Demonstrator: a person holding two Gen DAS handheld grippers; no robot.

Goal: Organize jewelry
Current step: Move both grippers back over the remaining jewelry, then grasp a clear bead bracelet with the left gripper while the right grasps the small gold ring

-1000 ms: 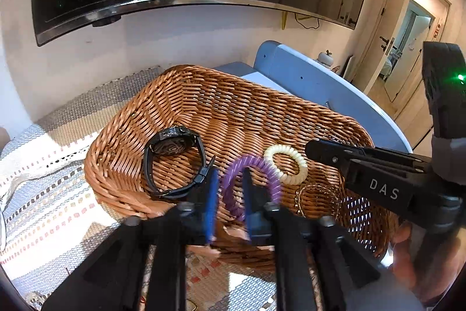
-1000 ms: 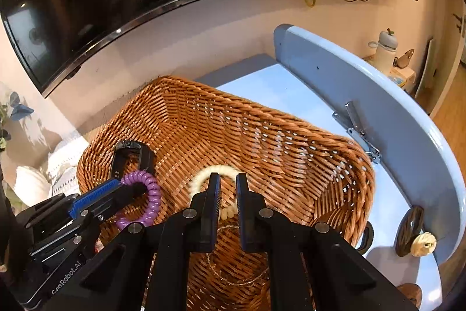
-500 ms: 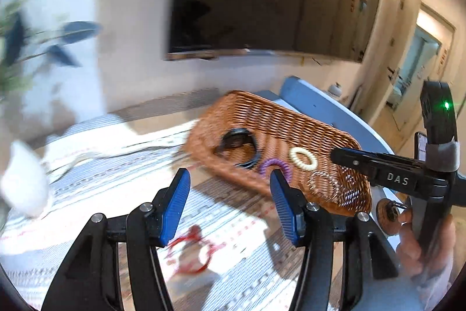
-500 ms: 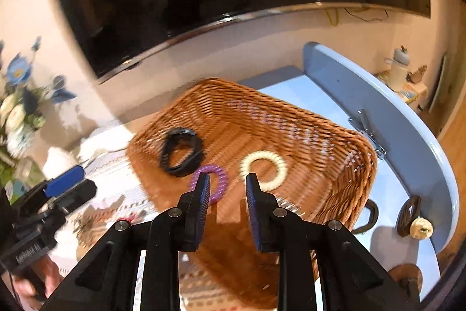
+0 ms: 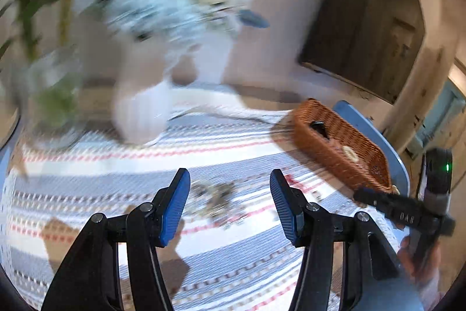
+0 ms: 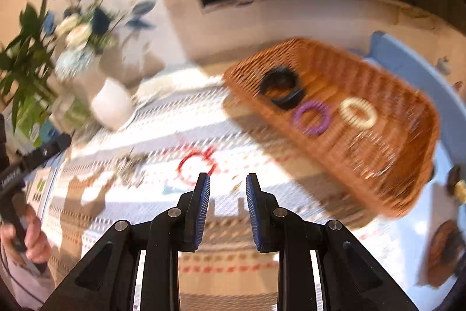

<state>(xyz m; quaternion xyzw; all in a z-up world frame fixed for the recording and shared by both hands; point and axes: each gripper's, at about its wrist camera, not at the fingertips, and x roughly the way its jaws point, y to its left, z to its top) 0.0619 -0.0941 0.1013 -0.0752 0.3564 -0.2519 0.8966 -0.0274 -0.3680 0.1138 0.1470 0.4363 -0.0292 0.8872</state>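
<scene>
While both grippers hang empty over the striped cloth (image 6: 262,147), the left gripper (image 5: 230,206) gapes wide and the right gripper (image 6: 227,209) stands narrowly parted; beyond lie a red bracelet (image 6: 195,165), then the basket (image 6: 407,165) holding watch (image 6: 281,88), purple ring (image 6: 313,118) and cream ring (image 6: 358,112).
</scene>
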